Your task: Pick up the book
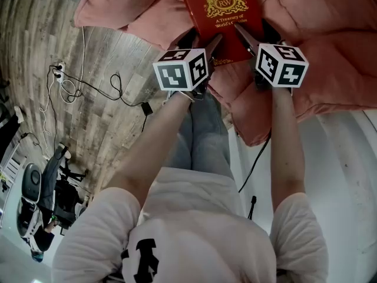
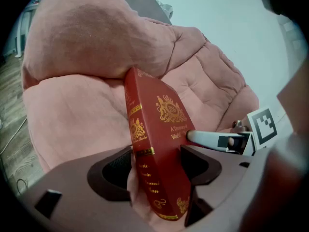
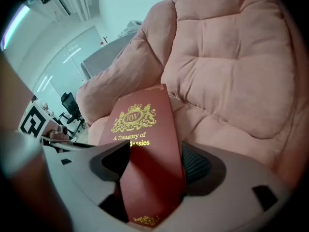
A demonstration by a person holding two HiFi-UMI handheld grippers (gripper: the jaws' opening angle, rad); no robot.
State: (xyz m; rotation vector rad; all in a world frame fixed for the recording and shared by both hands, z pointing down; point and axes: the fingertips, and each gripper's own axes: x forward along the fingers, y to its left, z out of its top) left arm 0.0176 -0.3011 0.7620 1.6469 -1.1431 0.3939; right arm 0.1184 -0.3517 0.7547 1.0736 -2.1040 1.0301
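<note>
A red hardback book with gold print lies on the pink sofa cushion, cover up. My left gripper stands at its near left corner and my right gripper at its near right corner. In the left gripper view the book stands spine-on between the jaws of the left gripper; pink fabric shows between the left pad and the spine. In the right gripper view the book lies between the wide-set jaws of the right gripper, and neither pad visibly presses on it.
The pink sofa fills the far side, with a rounded armrest. Cables and a power strip lie on the wood floor to the left. A white surface is at the right. An office chair stands far off.
</note>
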